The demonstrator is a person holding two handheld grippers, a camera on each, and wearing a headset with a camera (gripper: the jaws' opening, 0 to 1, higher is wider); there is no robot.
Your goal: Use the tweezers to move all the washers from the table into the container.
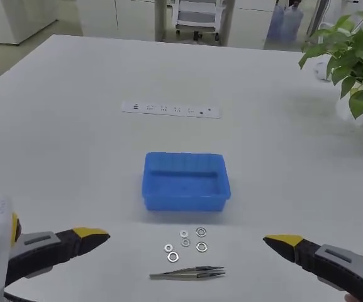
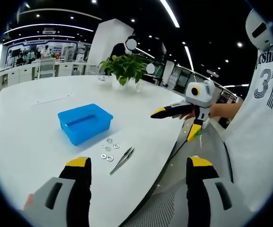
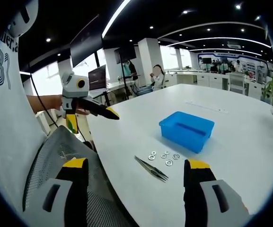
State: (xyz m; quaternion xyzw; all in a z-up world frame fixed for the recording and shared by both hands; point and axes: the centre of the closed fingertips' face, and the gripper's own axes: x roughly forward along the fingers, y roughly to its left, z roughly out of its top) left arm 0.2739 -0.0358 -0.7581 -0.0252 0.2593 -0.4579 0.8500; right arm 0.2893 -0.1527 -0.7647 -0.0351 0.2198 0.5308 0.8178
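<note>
Several steel washers (image 1: 185, 242) lie in a loose cluster on the white table, just in front of the blue container (image 1: 185, 181). Metal tweezers (image 1: 189, 272) lie flat right below them, tips pointing right. The washers (image 2: 109, 150), tweezers (image 2: 122, 160) and container (image 2: 84, 122) also appear in the left gripper view, and again in the right gripper view: washers (image 3: 163, 157), tweezers (image 3: 152, 168), container (image 3: 187, 129). My left gripper (image 1: 99, 237) is low at the left, open and holding nothing. My right gripper (image 1: 274, 241) is low at the right, also open. Both flank the tweezers, well apart from them.
A white power strip (image 1: 170, 109) lies beyond the container. A potted plant (image 1: 356, 63) stands at the far right of the table. The table's near edge runs just below the tweezers, with a mesh chair (image 3: 65, 156) by it. People (image 3: 156, 75) sit in the background.
</note>
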